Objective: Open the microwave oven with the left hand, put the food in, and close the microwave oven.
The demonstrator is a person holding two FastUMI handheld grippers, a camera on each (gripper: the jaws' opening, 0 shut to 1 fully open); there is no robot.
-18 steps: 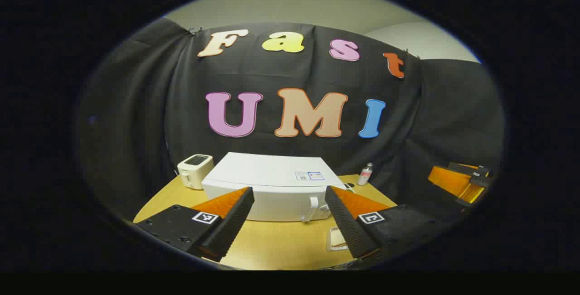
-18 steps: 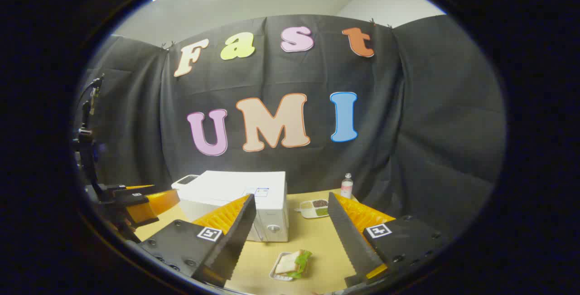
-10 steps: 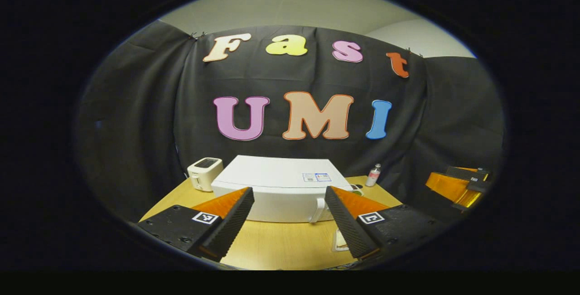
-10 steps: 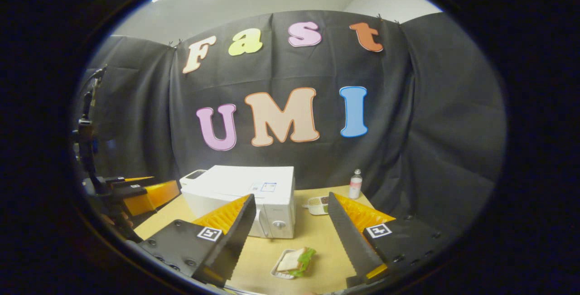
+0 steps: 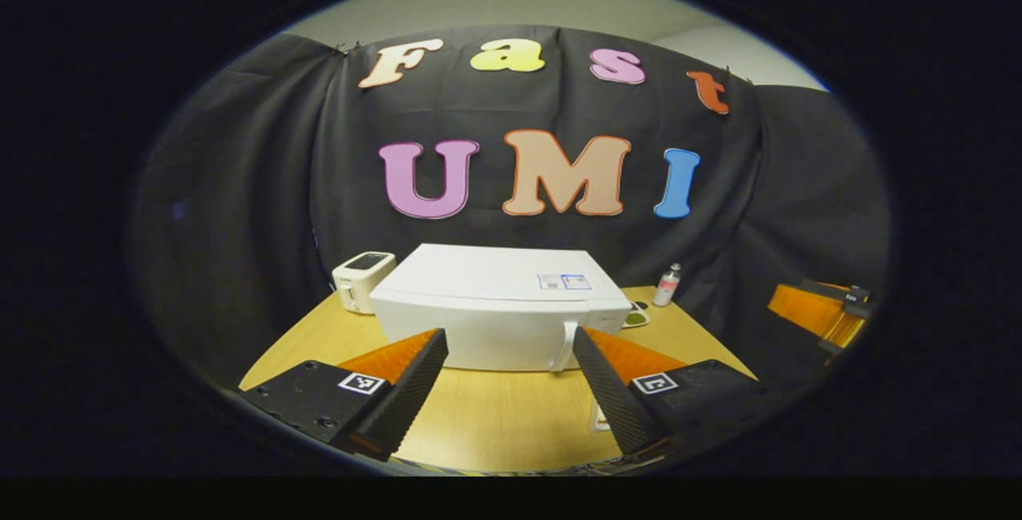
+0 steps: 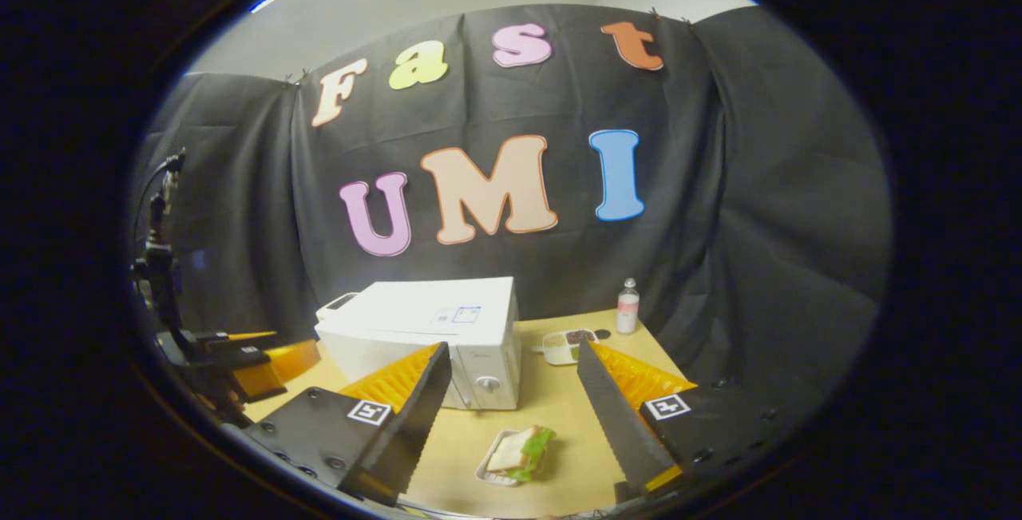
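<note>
1. A white microwave oven is seen standing on a wooden table, with its door shut and a vertical handle at the right of the door.
2. In the left gripper view, the left gripper is held above the table in front of the oven; its fingers are spread wide apart and nothing is gripped between them.
3. The handle is seen just beside the inner edge of the left gripper's right-hand finger, apart from it and farther off.
4. In the right gripper view, the right gripper is held over the table with its fingers likewise spread and nothing between them.
5. The food, a sandwich with green lettuce in a small white tray, is found on the table in front of the oven's control side, below the gap between the right gripper's fingers.
6. A white toaster is placed to the left of the oven.
7. A small bottle and a divided dish are set toward the back of the table, right of the oven.
</note>
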